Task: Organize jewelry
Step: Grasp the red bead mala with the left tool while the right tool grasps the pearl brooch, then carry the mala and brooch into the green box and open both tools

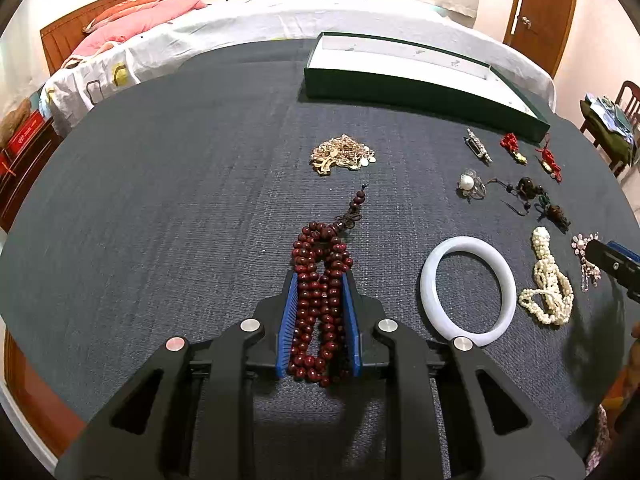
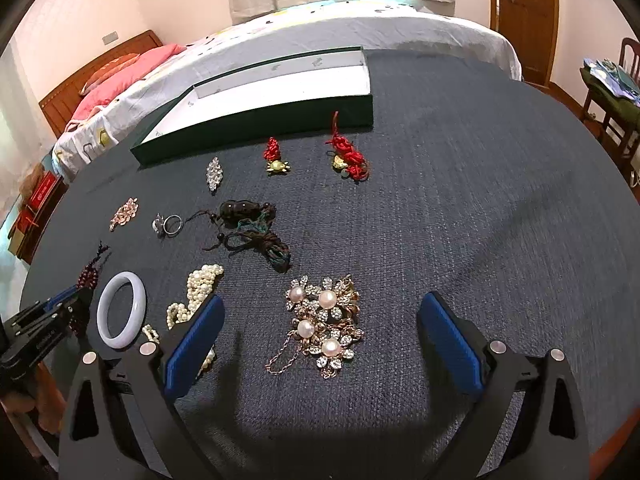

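Red beads point(image 1: 320, 300) are pinched in the left gripper point(image 1: 320, 280) on the cloth point(image 1: 160, 200); right gripper point(image 2: 320, 320) gapes over the brooch point(image 2: 324, 324). Loose loops could snag the bangle point(image 1: 468, 288) when lifted toward the box point(image 1: 420, 84).

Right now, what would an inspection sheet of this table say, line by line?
Surface: dark woven table cover, flat.
Job's things: dark red bead string; white bangle; pearl strand; pearl flower brooch; gold chain pile; ring; two red knot charms; dark cord pendant; open green box, nothing visible inside.
Clutter: nothing seen.
Grippers: left gripper shut on the dark red bead string; right gripper open, the pearl flower brooch lying between its fingers, untouched.
Cables: nothing seen.
Surroundings: bed, wooden door, chair.
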